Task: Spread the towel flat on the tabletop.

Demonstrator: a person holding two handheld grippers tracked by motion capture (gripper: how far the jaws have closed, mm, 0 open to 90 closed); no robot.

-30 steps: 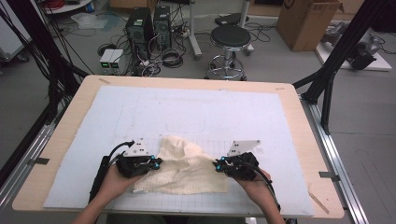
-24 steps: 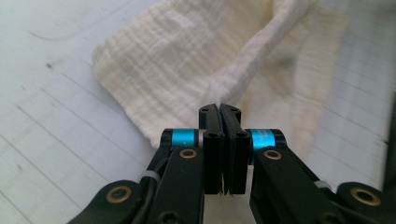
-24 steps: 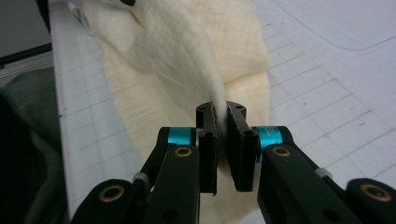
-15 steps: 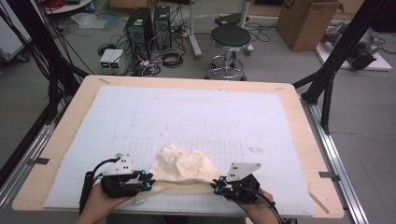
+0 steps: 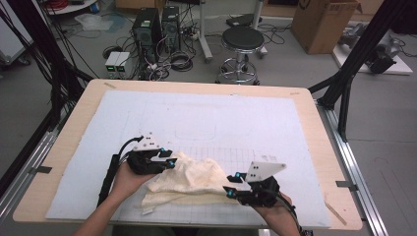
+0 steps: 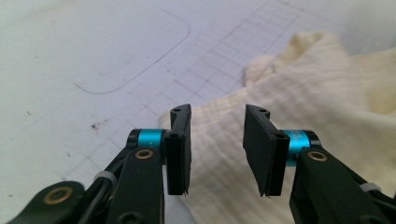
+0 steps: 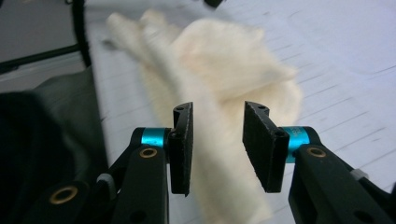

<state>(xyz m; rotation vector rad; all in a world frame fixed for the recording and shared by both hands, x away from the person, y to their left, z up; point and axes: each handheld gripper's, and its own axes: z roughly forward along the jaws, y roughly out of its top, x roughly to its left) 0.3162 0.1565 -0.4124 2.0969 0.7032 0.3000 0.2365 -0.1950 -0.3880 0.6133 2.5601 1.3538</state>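
A crumpled cream cloth point(image 5: 194, 178) lies in a loose heap on the white gridded mat point(image 5: 216, 118), close to the table's near edge. My left gripper point(image 5: 170, 162) sits at the cloth's left end. In the left gripper view that gripper point(image 6: 217, 149) is open, and the cloth point(image 6: 327, 93) lies just beyond and under the jaws. My right gripper point(image 5: 229, 190) is at the cloth's right end. In the right gripper view it point(image 7: 217, 147) is open too, with a long fold of the cloth point(image 7: 224, 70) running out ahead between the jaws.
The mat covers a wooden table point(image 5: 69, 147) with metal rails along its sides. On the floor beyond stand a black stool point(image 5: 243, 39), computer towers point(image 5: 157, 24) with cables, and a cardboard box point(image 5: 324, 22). Dark clothing point(image 7: 46, 140) shows beside the right gripper.
The cloth was drawn toward the near edge and bunched up; it now lies lower and spread out. The left gripper has moved away from the edge, and both grippers stand open.
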